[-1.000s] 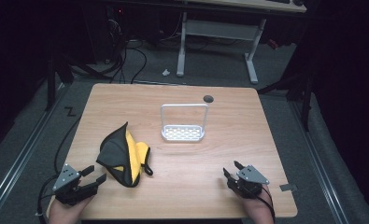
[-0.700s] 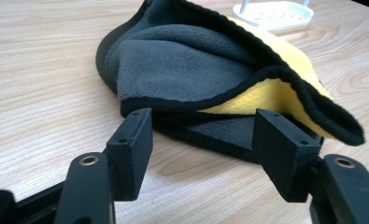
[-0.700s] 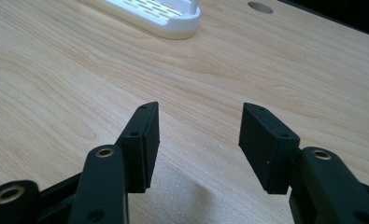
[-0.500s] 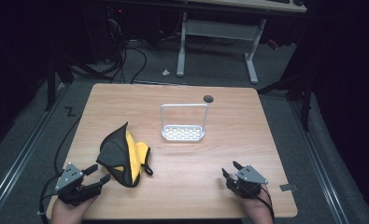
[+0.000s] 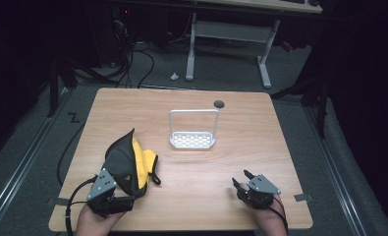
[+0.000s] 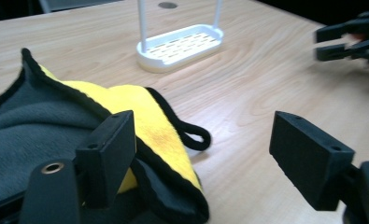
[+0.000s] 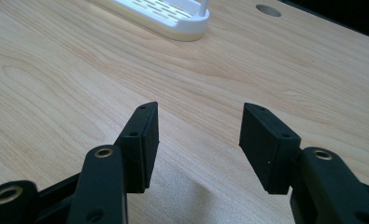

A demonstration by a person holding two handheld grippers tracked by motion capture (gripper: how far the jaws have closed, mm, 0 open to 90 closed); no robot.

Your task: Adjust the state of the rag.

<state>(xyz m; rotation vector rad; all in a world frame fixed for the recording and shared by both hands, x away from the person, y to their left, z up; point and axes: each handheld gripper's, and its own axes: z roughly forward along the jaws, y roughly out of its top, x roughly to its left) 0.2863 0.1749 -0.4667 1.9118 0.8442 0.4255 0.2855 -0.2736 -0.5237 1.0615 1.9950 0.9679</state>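
The wooden table (image 5: 191, 147) carries everything, with a small round hole (image 5: 219, 103) near its far edge. On its left half lies the black and yellow cloth (image 5: 127, 164), crumpled, grey-black side up with a yellow fold along its right edge and a black hanging loop (image 6: 194, 135) resting on the wood just beside it. The white slotted tray with its tall wire handle (image 5: 192, 129) stands upright at the middle of the table, well apart from the cloth.

The left tongs (image 5: 114, 199) sit at the cloth's near end, the hand coming in from the bottom edge and pointing them forward over the fabric. Their jaws have just been opening and stand wide; one jaw overlaps the cloth's near corner, the other hangs over bare wood, and neither pad presses on the fabric.

The right tongs (image 5: 241, 181) rest low at the near right of the table, aimed toward the tray, jaws spread wide over bare wood.
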